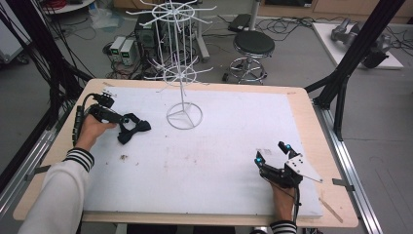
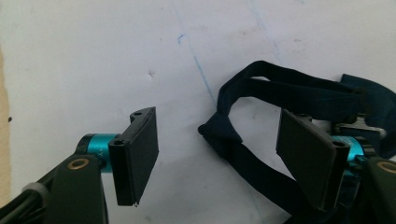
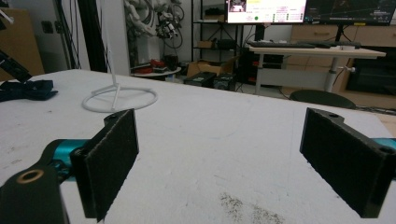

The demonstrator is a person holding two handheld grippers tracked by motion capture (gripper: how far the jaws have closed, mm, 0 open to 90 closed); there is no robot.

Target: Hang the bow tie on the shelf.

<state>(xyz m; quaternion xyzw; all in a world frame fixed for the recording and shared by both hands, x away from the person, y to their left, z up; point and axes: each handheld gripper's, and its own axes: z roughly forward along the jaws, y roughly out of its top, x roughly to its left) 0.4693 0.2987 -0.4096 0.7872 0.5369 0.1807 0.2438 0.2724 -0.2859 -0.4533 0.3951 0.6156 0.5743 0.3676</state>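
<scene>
**Left jaws set around the strap, grip not yet made**

Step in hand, as I read it: picking up the dark strap [image 2: 261,88], prob. to hang it on the white wire rack [image 1: 183,63] at the far side of the worktop [image 1: 195,165]. The strap lies on the white sheet at the worktop's left side, a looped dark-blue band w/ a bow-like bunch at one end.

Left gripper [image 2: 215,154] is right at it. Its jaws stand apart; in the left gripper view a fold of the band sits between them, nearer the right-hand pad, but the pads don't press on it. No clamp yet.

Right gripper [image 3: 219,158] rests low on the worktop near the front right, well apart from the strap. Jaws wide apart, nothing between them.

Next move calls for: bring the left jaws together on the band itself, not the loose bunch, then lift clear. Soft fabric, so it'll prob. droop and swing; a rack arm needs the loop held open.

Containers: none on the worktop; the rack's arms hang bare.
</scene>
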